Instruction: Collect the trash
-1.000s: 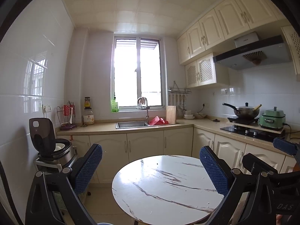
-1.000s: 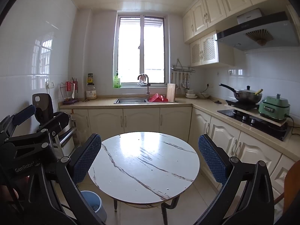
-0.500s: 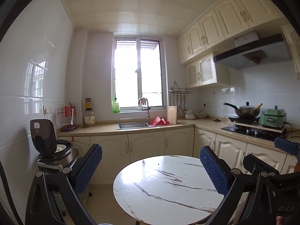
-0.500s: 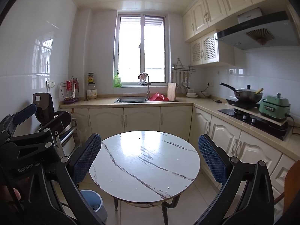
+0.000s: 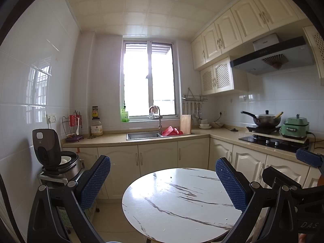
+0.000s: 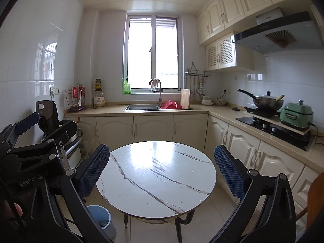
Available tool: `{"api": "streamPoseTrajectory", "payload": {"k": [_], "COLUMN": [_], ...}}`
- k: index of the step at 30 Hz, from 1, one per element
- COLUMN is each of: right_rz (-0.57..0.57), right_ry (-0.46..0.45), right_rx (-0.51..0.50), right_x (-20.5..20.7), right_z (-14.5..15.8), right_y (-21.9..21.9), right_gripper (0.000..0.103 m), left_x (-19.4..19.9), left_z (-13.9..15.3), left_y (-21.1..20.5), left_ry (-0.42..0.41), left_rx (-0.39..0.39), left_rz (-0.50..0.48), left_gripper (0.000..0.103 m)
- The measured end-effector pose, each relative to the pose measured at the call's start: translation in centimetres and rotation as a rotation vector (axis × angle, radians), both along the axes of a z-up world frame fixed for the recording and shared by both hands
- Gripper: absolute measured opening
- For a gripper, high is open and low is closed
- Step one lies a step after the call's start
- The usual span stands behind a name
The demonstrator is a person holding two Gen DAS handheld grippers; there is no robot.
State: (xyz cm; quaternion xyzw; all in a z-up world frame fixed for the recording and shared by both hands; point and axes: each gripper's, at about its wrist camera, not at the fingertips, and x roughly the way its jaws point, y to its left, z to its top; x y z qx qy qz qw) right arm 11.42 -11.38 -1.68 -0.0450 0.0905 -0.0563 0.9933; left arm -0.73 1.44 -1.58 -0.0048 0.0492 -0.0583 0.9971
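- Currently both grippers, left gripper [image 5: 162, 184] and right gripper [image 6: 162, 170], hang spread wide and empty above the round white marble-veined worktop [image 6: 141, 182].
- No trash piece identifiable there; only tiny specks.
- Blue-grey cylindrical bin [image 6: 101, 220] stands on the floor beneath the worktop's left edge.
- Advice: scan the worktop before descending.

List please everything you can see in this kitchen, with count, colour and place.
table: one, white marble, round, centre
bin: one, blue, floor under table's left edge
sink: one, steel, below window
green bottle: one, windowsill
red tray: one, right of sink
cutting board: one, wooden, upright beside sink
wok: one, dark, on stove
green cooker: one, right counter
rice cooker: one, black, open, left wall
left gripper: open, empty
right gripper: open, empty
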Motion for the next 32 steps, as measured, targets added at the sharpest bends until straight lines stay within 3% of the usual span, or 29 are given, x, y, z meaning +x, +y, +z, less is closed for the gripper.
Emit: {"api": "streamPoseTrajectory", "payload": {"k": [32], "right_rz": [-0.004], "right_ry": [-0.009], "right_rx": [-0.002], "right_x": [-0.51], "right_z": [0.05], "right_y": [-0.12], "right_gripper": [0.103], "left_x": [0.26], "left_z": [-0.50], "left_y": [0.77], "left_ry": [-0.013], "left_rx": [0.001], "left_rz": [-0.002], "left_gripper": [0.102]}}
